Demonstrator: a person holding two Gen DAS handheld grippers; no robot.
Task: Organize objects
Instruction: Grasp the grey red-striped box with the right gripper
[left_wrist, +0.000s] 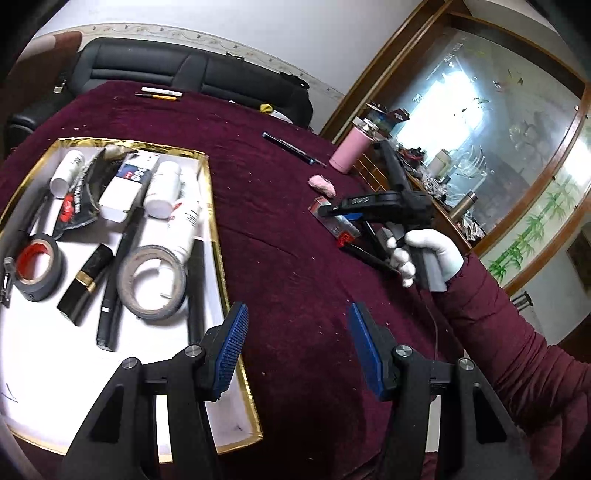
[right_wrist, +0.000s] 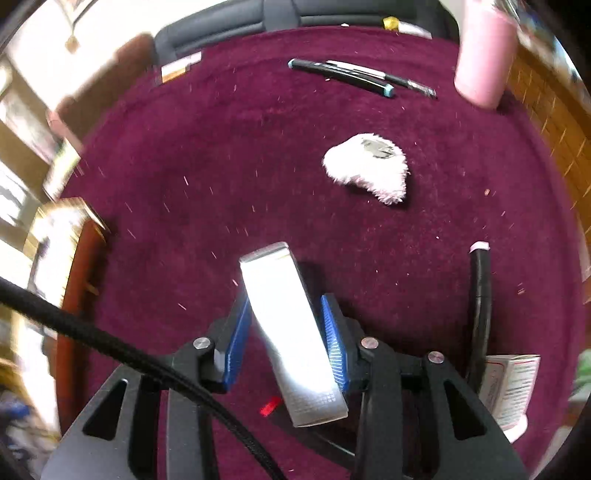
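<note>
In the right wrist view my right gripper (right_wrist: 286, 328) is shut on a shiny silver box (right_wrist: 280, 288), with a blue pad against each long side. From the left wrist camera the same box (left_wrist: 334, 221), with a red end, sits low over the maroon cloth under that gripper, which a white-gloved hand (left_wrist: 424, 254) holds. My left gripper (left_wrist: 299, 350) is open with nothing between its pads, and it hovers just right of the gold-rimmed white tray (left_wrist: 218, 258). The tray holds two tape rolls (left_wrist: 151, 282), white bottles (left_wrist: 162, 188), a white carton (left_wrist: 127, 184) and black pens (left_wrist: 110, 295).
Loose on the cloth lie a pink fluffy piece (right_wrist: 369, 168), two dark pens (right_wrist: 343, 75), a black stick (right_wrist: 480, 314) and a white printed carton (right_wrist: 509, 387). A pink bottle (left_wrist: 349, 151) stands near the table's right edge. More pens (left_wrist: 159, 94) lie by the black sofa (left_wrist: 184, 70).
</note>
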